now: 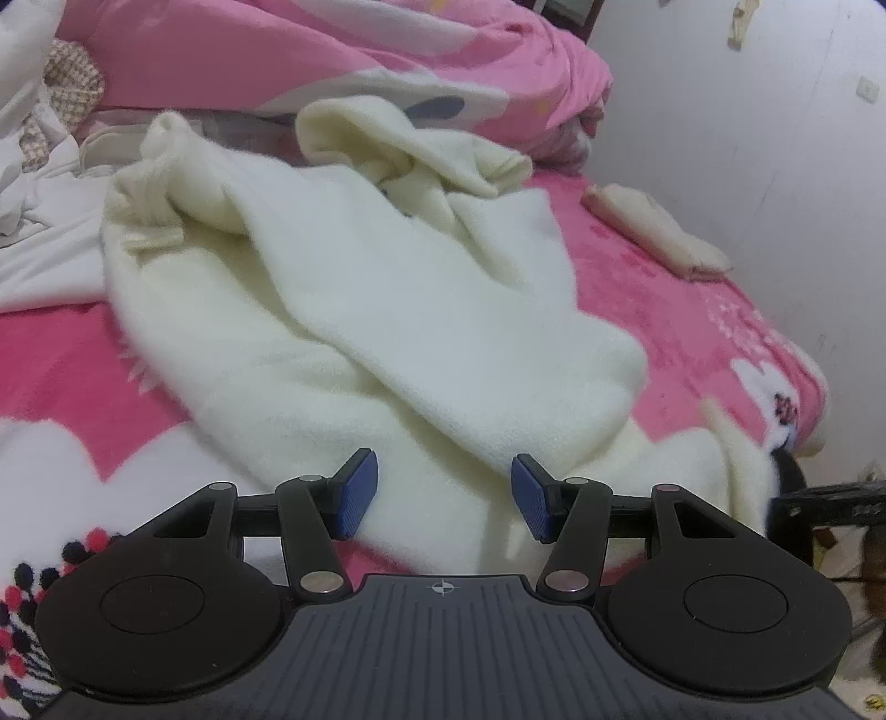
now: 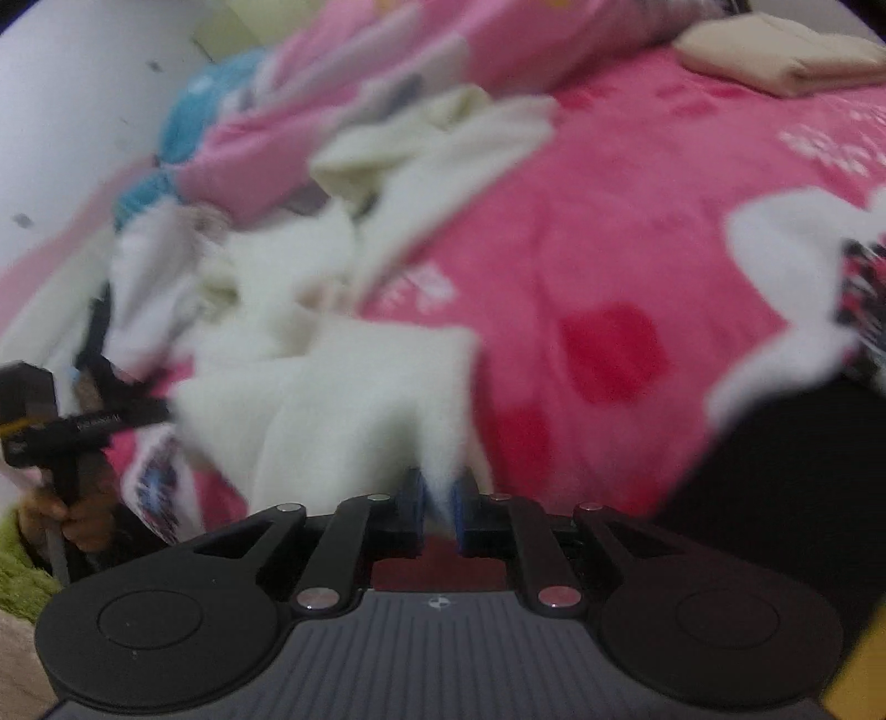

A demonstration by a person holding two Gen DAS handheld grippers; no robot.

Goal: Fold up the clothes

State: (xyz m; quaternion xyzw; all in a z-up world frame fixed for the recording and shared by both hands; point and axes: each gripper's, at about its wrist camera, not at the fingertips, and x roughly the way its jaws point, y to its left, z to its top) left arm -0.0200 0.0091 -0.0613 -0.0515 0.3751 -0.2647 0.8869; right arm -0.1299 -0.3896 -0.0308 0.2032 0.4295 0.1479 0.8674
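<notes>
Cream fleece garment (image 1: 354, 310) sprawls crumpled on the pink bed (image 1: 664, 310). The left gripper (image 1: 444, 495) hovers wide, empty, above its hem. Only the blurred right view shows the right gripper (image 2: 437, 512) pinching a corner.

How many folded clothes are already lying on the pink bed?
1: a beige folded garment lies near the wall at the far side of the pink bed, apart from the unfolded cream sweater. More may be hidden behind the bedding.

A pink bedspread (image 1: 653, 310) meets a white wall (image 1: 747, 138), with a rumpled pink quilt (image 1: 343, 50) behind.
</notes>
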